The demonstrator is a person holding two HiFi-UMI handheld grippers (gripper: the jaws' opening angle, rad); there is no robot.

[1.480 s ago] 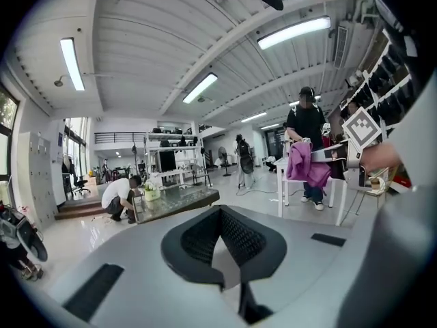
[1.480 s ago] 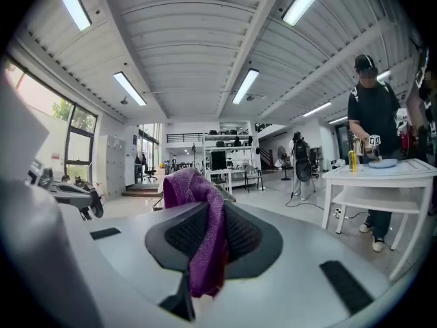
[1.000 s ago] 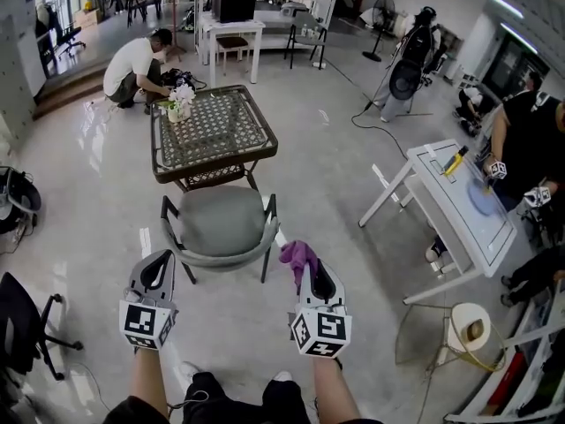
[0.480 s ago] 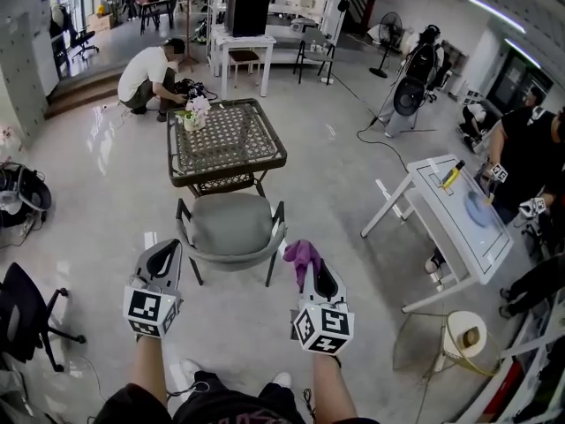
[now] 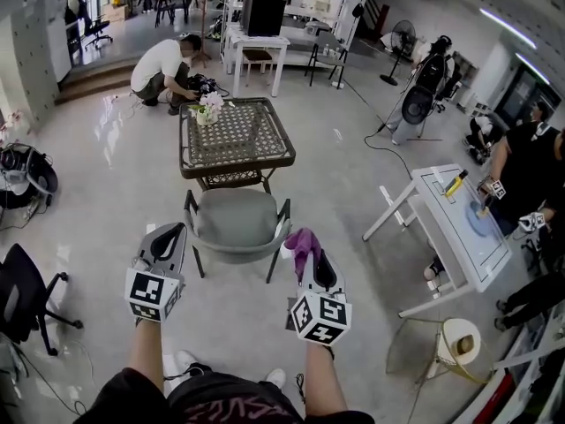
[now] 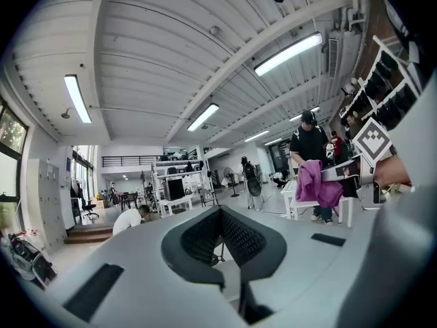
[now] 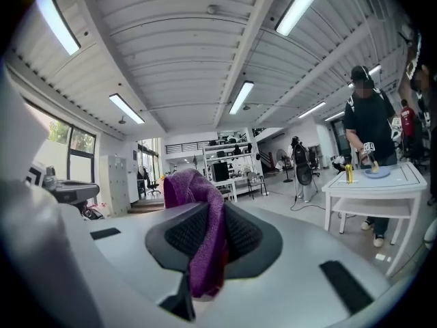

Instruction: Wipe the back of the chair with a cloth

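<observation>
Pale, glossy workshop floor from the head view; grey chair (image 5: 234,221) just ahead, seat facing a wicker table (image 5: 237,135), curved back nearest and running left to right. Left gripper (image 5: 164,244) before the chair's left side, right gripper (image 5: 311,268) near its right rear corner, purple cloth (image 5: 302,244) bunched upward from the tips. From the left gripper view: jaws pressed together on nothing, cloth off to the right. From the right gripper view: jaws clamped on the cloth, one fold above, one hanging below. Chair shown only from the head view.
</observation>
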